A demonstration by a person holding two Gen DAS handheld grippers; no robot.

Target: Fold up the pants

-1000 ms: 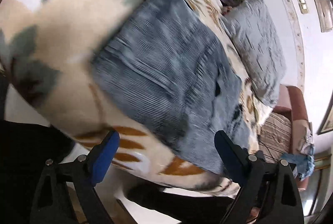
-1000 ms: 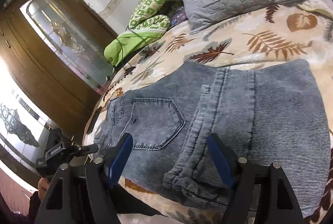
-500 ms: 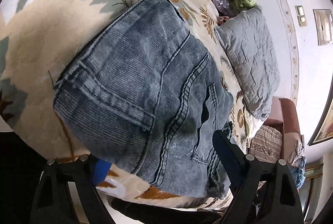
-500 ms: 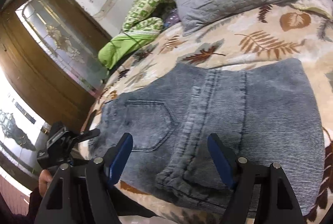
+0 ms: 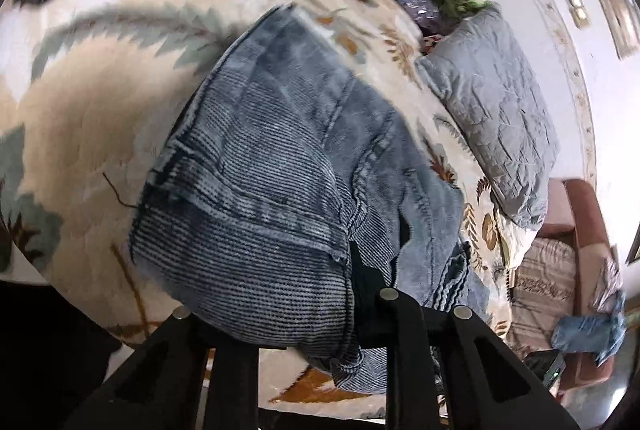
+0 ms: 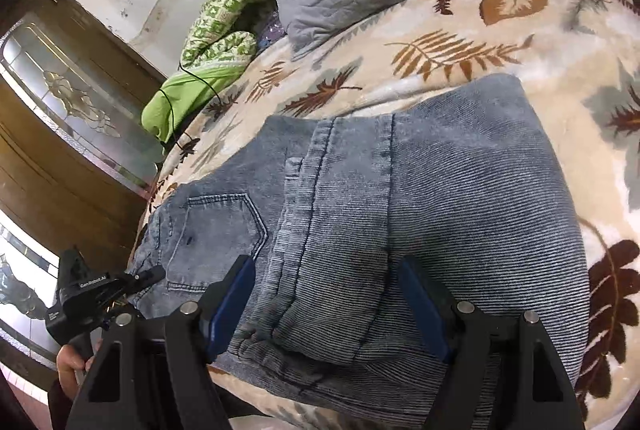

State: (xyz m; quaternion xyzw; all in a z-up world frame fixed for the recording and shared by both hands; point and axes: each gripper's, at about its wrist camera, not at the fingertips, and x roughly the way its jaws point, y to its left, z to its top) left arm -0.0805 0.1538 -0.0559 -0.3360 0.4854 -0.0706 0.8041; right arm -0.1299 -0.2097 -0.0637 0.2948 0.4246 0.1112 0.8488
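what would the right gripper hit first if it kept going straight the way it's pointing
Most likely the folded jeans: the right gripper is open, with denim lying directly between and ahead of its fingers. Depth is unclear.

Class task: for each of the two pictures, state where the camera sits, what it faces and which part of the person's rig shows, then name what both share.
Left wrist: on the left claw, at the jeans; denim hides its tips.
Right wrist: on the right claw, open astride the near hem; the left claw and hand show.
Shared: jeans, leaf-print blanket, grey pillow.
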